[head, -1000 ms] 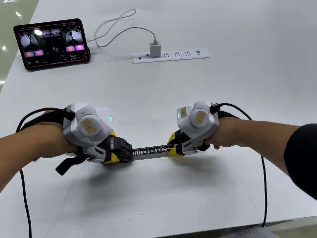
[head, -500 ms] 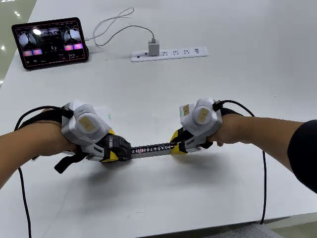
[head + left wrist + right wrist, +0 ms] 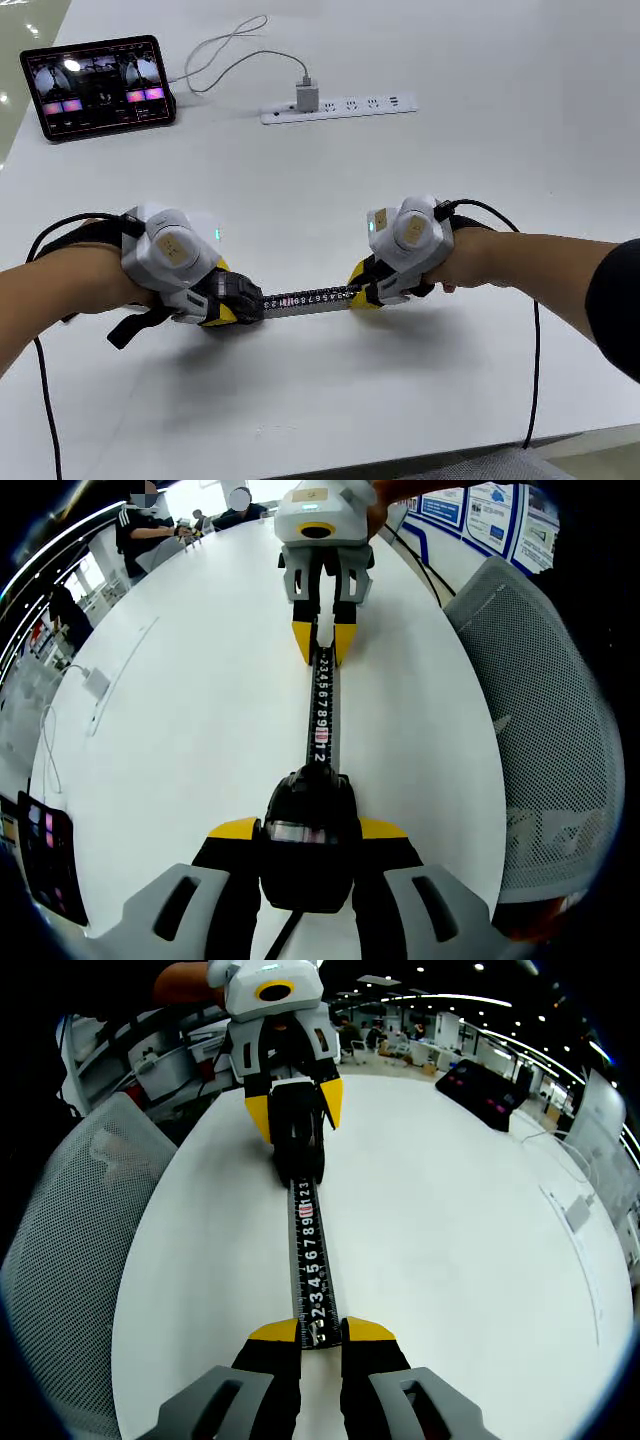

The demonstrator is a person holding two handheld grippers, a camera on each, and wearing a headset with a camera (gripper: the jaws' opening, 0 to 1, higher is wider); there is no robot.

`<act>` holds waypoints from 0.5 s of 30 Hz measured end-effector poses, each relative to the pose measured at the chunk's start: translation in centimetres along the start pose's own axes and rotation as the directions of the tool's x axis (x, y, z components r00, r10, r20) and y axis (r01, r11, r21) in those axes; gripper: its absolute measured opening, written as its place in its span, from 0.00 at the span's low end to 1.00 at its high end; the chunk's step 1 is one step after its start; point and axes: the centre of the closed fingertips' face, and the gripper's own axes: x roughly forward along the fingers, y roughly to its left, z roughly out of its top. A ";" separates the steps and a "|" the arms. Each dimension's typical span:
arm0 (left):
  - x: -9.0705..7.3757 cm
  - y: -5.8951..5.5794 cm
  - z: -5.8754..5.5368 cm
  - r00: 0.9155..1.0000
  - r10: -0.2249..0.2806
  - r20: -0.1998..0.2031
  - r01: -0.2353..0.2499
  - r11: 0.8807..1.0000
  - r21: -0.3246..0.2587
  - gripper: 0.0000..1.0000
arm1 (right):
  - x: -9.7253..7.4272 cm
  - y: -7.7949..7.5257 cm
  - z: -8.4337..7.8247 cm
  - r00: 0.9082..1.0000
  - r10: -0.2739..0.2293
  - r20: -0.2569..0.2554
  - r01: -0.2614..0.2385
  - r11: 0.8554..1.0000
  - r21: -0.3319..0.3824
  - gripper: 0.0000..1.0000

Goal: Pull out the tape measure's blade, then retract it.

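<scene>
White bench (image 3: pixel 420 180) and black tape: the tape measure (image 3: pixel 240 297) sits low over the bench, its case clenched in the left tongs (image 3: pixel 232 303), while the right tongs (image 3: pixel 356 294) pinch the free end of the blade (image 3: pixel 308 299). A short numbered run of blade spans the gap between them, straight and level.

The hold looks deliberate. One hand anchors the case so it cannot follow the pull, and the other draws along the blade's own line, keeping it from buckling. The left gripper view looks down the blade (image 3: pixel 320 700) from the case (image 3: pixel 308 855) towards the right tongs (image 3: pixel 320 645). The right gripper view faces the other way along the blade (image 3: pixel 308 1250). Going by the short length showing, either the pull-out is at an early stage or the retraction is nearly done; the frames alone do not settle which.

The blade's end hook is hidden between the yellow tips of the right tongs (image 3: pixel 320 1332). The left jaws cover the case's sides, so no lock or button can be made out. At the far side of the bench a tablet (image 3: pixel 98 86) and a power strip (image 3: pixel 340 106) lie well apart from the work, and the tablet's screen is too small to read.
</scene>
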 end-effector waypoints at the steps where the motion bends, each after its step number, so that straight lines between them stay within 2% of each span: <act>1: 0.0 0.0 0.0 1.000 0.000 0.000 0.000 1.000 0.000 0.30 | -0.1 0.0 -0.1 1.000 0.000 -0.001 0.000 1.000 0.001 0.10; 15: 0.0 0.0 0.0 1.000 0.001 -0.001 -0.001 1.000 0.000 0.30 | -0.6 -0.1 -0.6 1.000 -0.003 -0.008 0.003 1.000 0.006 0.10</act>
